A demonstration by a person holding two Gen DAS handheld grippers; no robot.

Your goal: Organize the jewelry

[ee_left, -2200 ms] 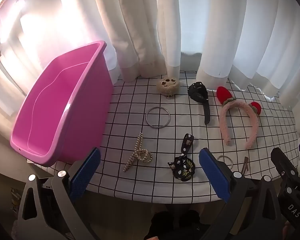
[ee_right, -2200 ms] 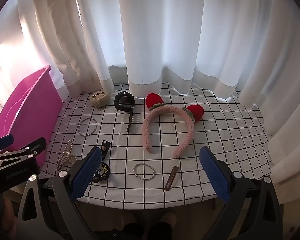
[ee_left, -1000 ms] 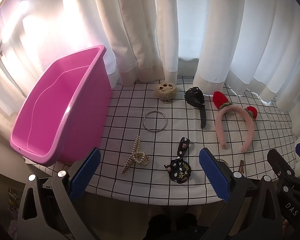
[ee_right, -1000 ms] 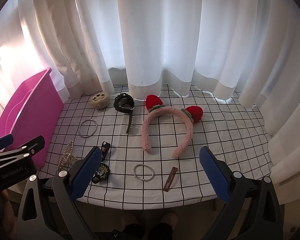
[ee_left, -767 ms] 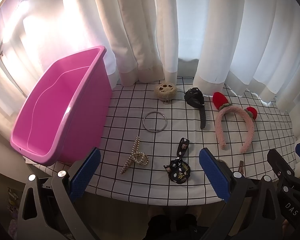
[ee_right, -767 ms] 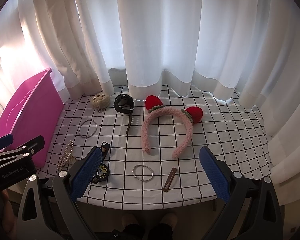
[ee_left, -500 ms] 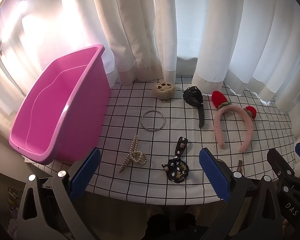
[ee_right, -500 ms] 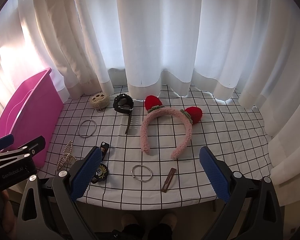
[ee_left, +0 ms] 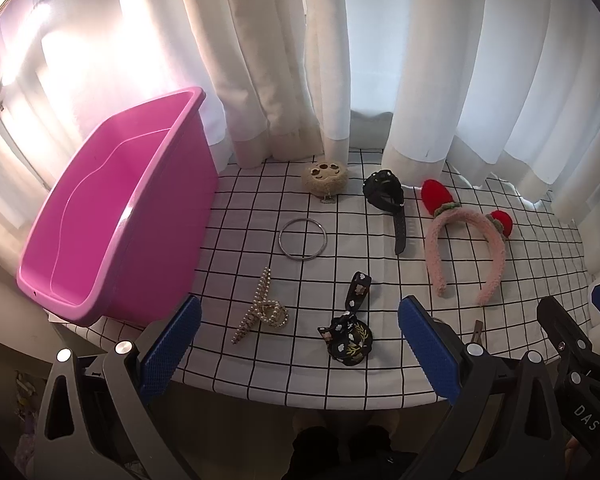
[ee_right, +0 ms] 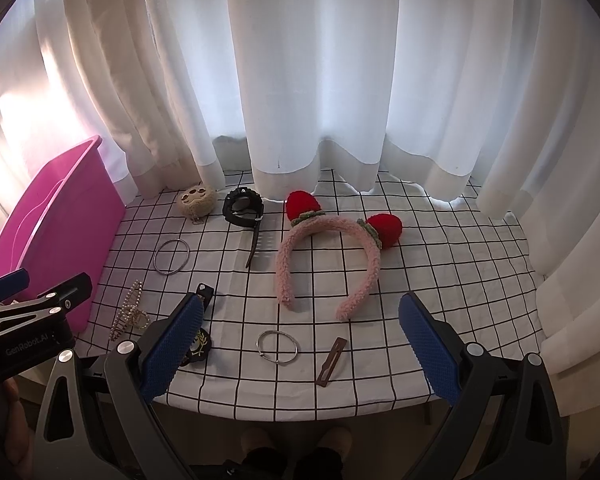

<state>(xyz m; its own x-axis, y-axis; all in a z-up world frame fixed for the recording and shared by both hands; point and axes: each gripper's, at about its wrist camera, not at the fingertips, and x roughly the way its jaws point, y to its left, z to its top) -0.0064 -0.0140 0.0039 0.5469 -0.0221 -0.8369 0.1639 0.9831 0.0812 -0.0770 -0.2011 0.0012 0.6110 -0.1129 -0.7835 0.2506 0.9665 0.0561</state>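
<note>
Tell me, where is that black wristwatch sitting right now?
The black wristwatch lies at the back of the checked tablecloth near the curtains, between the beige plush clip on its left and the pink strawberry headband on its right.

From where I stand, the black body of the left gripper (ee_right: 32, 300) carries the pale lettering "GenRobot.AI". The right gripper (ee_left: 580, 328), seen at the edge of the left wrist view, shows only the letters "DAS".

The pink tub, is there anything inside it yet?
The pink tub looks empty: the left camera shows bare pink walls and floor. Its near rim hides a sliver of the bottom, so that strip cannot be checked. All the jewelry, such as the pearl clip, lies outside on the checked cloth.
</note>
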